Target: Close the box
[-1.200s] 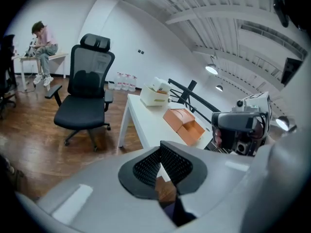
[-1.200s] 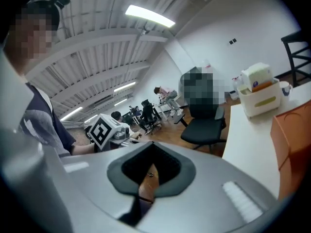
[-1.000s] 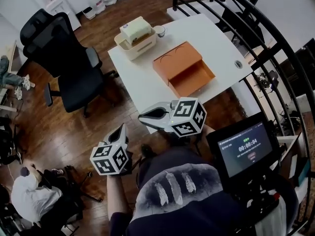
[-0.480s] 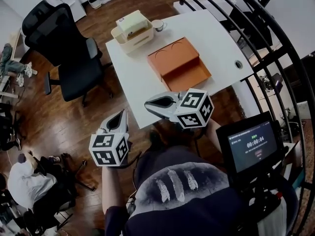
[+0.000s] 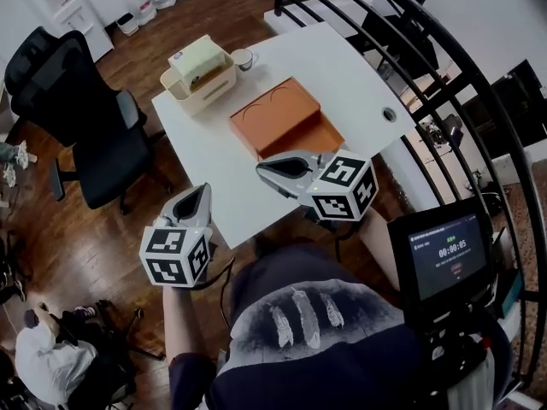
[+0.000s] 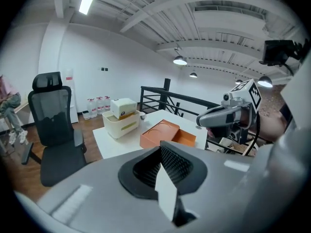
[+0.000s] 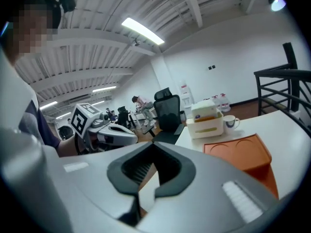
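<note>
An orange box (image 5: 276, 115) lies on the white table (image 5: 214, 161), its tray part (image 5: 323, 136) slid out toward me. The left gripper view shows the box (image 6: 162, 132) ahead, and the right gripper view shows the box (image 7: 241, 154) to the right. My left gripper (image 5: 202, 191) is held off the table's near left edge, jaws together and empty. My right gripper (image 5: 262, 167) hovers over the table's near edge, just short of the box, also shut with nothing in it. Neither gripper touches the box.
A cream bin (image 5: 198, 76) holding a carton and a white cup (image 5: 243, 58) stand behind the box. A black office chair (image 5: 67, 118) is left of the table, and a black railing (image 5: 410, 49) curves round its right side. A timer screen (image 5: 446, 249) hangs at my right.
Both grippers have come forward and levelled toward the table; the right one now reaches over its near edge. The box looks unchanged, its tray still out.
</note>
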